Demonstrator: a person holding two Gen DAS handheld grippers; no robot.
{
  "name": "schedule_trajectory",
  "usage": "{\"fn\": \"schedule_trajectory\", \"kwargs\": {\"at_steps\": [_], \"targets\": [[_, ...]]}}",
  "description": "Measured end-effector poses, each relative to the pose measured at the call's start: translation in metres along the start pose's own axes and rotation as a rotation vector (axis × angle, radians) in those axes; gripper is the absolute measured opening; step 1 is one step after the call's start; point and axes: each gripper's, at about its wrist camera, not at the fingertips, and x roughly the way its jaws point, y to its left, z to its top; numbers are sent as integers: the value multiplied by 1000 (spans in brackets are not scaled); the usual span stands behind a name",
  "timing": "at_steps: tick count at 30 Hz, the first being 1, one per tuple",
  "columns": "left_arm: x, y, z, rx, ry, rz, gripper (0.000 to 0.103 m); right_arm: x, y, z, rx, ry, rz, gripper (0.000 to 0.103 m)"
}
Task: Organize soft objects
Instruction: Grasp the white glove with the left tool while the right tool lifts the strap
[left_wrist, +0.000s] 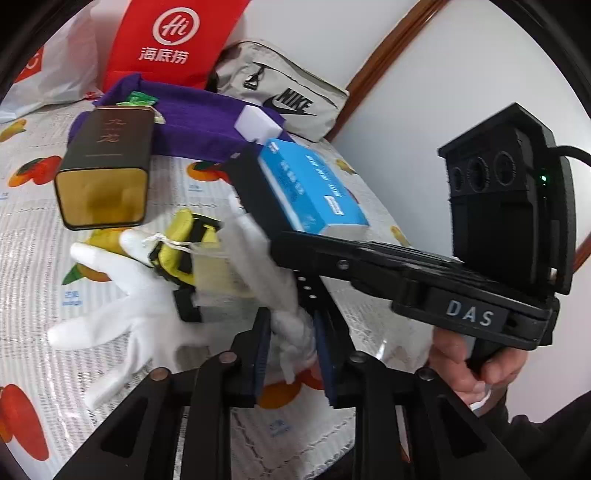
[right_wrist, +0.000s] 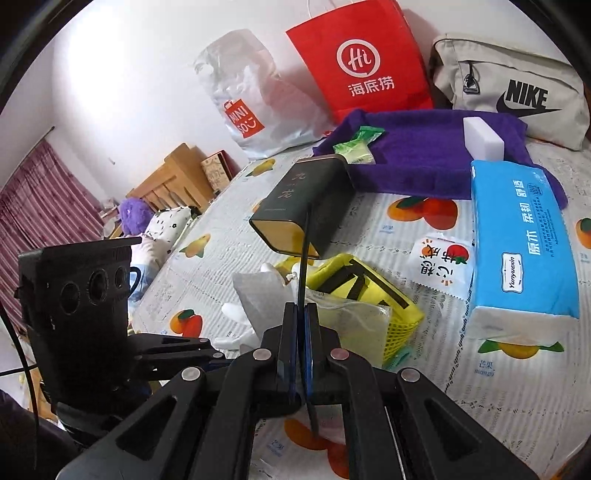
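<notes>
Left gripper (left_wrist: 291, 354) clamped on the cuff of the white glove (left_wrist: 122, 306); glove's long axis ran away from us toward the dark tin (left_wrist: 105, 166). Right gripper (right_wrist: 301, 354) pinched together on a thin black strip (right_wrist: 303, 266), beside the yellow pouch (right_wrist: 365, 291) on the bed.

The white glove (left_wrist: 122, 314) is motion-blurred, its cuff hidden between jaws.
</notes>
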Motion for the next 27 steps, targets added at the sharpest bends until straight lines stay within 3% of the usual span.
{"fn": "schedule_trajectory", "kwargs": {"at_steps": [14, 20, 25, 27], "targets": [[-18, 23, 2, -38, -37, 157, 21, -14, -26, -17, 31, 12, -58, 4], [-27, 32, 3, -58, -45, 204, 21, -6, -20, -24, 6, 41, -33, 8], [-35, 36, 3, -67, -56, 228, 21, 14, -1, -26, -108, 81, -144, 9], [-38, 36, 2, -65, -61, 228, 21, 22, 5, -28, -149, 99, -179, 20]]}}
